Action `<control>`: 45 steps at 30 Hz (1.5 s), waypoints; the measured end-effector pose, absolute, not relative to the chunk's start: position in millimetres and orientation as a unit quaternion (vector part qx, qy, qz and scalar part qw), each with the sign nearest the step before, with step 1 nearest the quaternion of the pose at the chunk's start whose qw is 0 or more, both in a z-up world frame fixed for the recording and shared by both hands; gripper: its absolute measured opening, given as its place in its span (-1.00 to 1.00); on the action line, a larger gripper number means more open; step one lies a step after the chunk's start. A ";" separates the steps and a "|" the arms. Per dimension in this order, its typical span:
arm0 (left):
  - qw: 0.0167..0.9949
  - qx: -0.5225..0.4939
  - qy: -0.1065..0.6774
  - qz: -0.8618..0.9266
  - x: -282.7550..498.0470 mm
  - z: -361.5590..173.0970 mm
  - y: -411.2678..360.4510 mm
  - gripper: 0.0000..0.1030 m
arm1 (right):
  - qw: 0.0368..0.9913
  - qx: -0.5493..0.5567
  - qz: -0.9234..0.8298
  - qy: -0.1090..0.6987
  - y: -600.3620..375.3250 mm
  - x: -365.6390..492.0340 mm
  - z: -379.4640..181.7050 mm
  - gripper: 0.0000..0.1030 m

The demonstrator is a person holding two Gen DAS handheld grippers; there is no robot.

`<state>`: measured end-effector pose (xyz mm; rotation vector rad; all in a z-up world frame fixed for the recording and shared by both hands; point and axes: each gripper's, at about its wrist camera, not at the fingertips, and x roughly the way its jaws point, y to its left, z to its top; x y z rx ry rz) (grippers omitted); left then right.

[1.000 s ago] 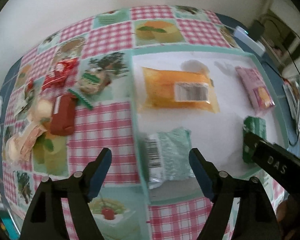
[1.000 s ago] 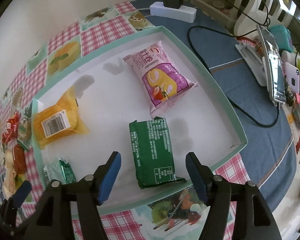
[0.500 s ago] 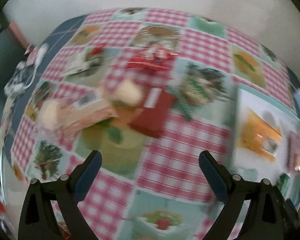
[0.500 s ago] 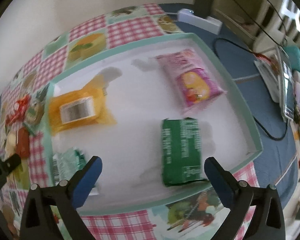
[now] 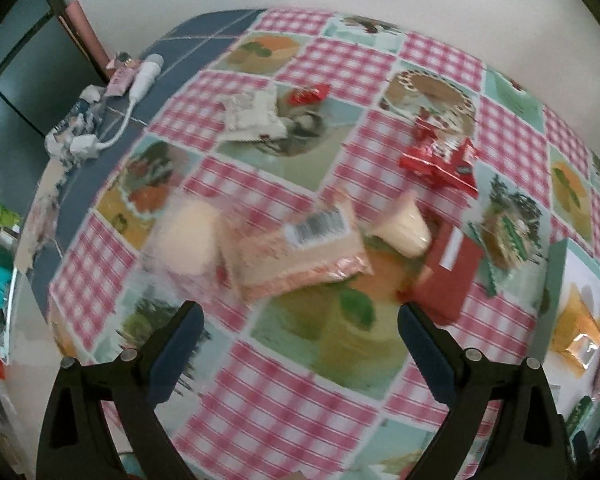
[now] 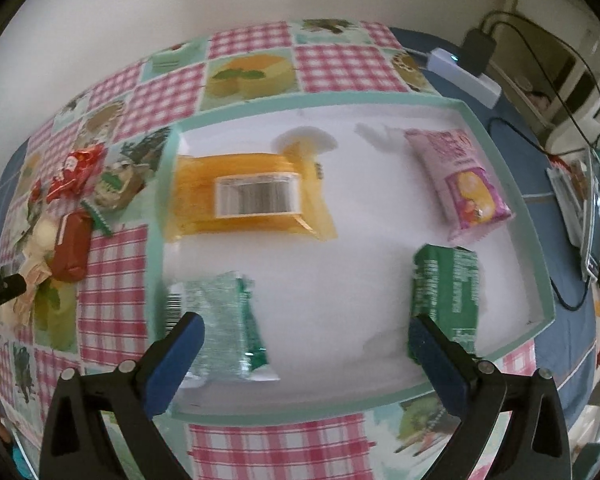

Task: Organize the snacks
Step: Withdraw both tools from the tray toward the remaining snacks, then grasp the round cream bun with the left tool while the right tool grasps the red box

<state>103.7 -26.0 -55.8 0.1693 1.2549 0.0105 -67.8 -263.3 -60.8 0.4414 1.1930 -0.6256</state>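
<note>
My left gripper (image 5: 300, 344) is open and empty above loose snacks on the checked tablecloth: a pink wafer pack (image 5: 300, 252), a cream jelly cup (image 5: 404, 228), a brown-red bar (image 5: 448, 276), a red wrapper (image 5: 440, 160), a white packet (image 5: 256, 116). My right gripper (image 6: 306, 354) is open and empty over the near edge of the white tray (image 6: 364, 400). The tray holds an orange pack (image 6: 248, 196), a pink pack (image 6: 460, 180), a dark green pack (image 6: 448, 292) and a light green pack (image 6: 220, 320).
A white charger and cable (image 5: 140, 80) lie at the table's far left. A power strip (image 6: 464, 76), cables and a phone stand (image 6: 580, 200) sit right of the tray. The wall runs behind the table.
My left gripper has swung left, away from the tray and over the loose snacks. My right gripper has shifted left along the tray and opened wider.
</note>
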 end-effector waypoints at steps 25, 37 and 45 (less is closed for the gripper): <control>0.815 -0.027 0.570 0.096 160.4 -38.4 142.2 0.90 | 0.819 0.203 -0.201 0.497 -162.8 11.5 -56.4 1.00; 0.802 -0.076 0.591 0.028 167.7 -57.3 133.5 0.90 | 0.804 0.229 -0.163 0.524 -142.6 57.0 -84.3 1.00; 0.792 -0.034 0.609 -0.033 172.7 -75.2 99.7 0.90 | 0.795 0.226 -0.175 0.535 -146.0 77.3 -99.8 1.00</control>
